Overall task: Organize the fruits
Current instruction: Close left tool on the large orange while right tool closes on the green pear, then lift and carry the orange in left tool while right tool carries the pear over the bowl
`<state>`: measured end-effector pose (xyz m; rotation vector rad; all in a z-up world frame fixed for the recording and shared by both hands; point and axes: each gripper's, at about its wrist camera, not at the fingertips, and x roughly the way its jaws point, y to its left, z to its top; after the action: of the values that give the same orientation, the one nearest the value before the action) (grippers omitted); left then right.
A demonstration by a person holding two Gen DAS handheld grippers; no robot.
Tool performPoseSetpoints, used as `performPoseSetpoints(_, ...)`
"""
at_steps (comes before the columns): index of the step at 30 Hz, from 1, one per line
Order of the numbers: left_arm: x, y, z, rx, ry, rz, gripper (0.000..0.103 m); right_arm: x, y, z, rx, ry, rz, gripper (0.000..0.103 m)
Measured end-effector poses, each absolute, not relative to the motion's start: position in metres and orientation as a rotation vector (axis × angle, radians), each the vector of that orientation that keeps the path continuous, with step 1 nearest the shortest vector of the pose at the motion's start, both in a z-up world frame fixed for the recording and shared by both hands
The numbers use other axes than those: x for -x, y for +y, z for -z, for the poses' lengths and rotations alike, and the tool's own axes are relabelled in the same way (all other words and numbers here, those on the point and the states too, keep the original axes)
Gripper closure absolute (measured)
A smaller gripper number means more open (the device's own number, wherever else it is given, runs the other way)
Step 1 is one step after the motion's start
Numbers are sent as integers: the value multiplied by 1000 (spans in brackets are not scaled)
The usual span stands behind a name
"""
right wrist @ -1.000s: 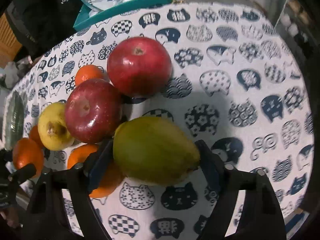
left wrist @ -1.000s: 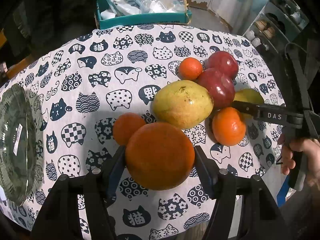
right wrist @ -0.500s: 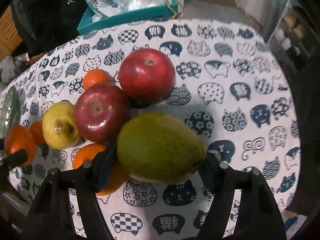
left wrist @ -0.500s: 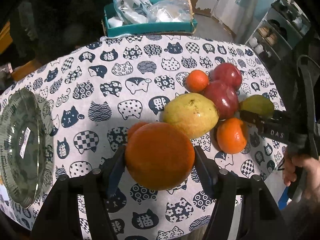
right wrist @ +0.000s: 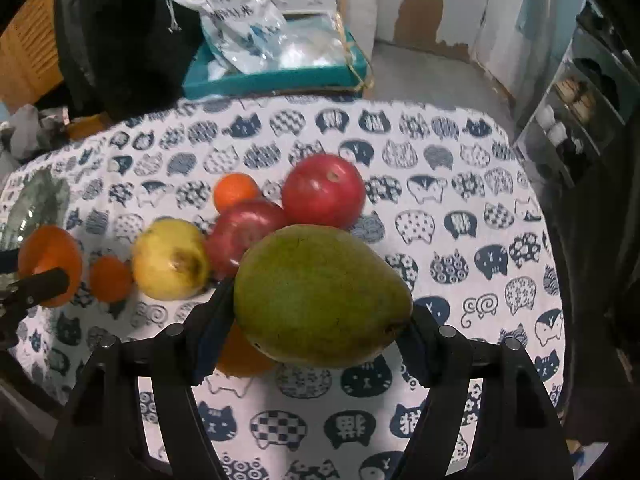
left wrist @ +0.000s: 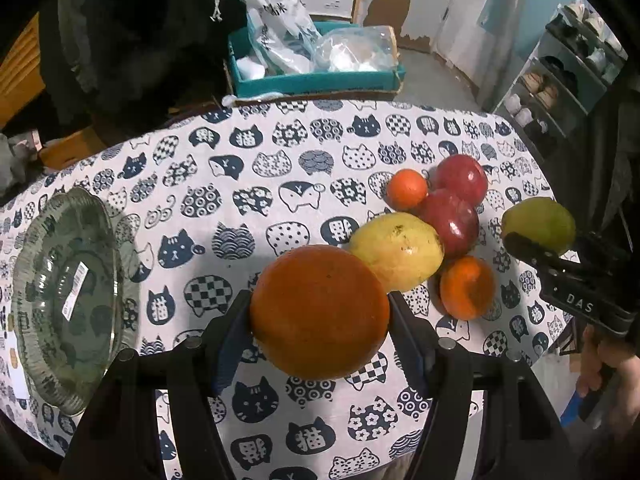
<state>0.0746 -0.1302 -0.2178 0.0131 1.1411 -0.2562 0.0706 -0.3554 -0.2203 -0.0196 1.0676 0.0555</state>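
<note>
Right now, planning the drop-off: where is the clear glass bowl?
In the left wrist view, the clear glass bowl sits at the table's left edge, apart from the fruit cluster.

White cloth with navy cat-face print (left wrist: pixel 248 184) covered the round bench. Beyond the far edge of the bench stood a teal shallow cardboard box (left wrist: pixel 316 80), holding crinkled white printed plastic bags (left wrist: pixel 280 12) and a clear plastic bag with white contents (left wrist: pixel 356 50). Dark garment or bag (left wrist: pixel 132 36) hung at upper left, drawstring dangling. Orange-brown wooden slatted panel (right wrist: pixel 30 36) at far left edge. Grey-white shelf rack with shoes (left wrist: pixel 560 80) at right. White wall with patches of peeled brown paint (right wrist: pixel 424 8) behind. Grey floor (right wrist: pixel 432 80) past the box.
</note>
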Motion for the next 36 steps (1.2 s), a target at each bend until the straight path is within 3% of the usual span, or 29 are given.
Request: performPoseSetpoints(36, -45, -41, 98, 49, 818, 101, 35, -46, -277, 82, 48, 703, -168, 29)
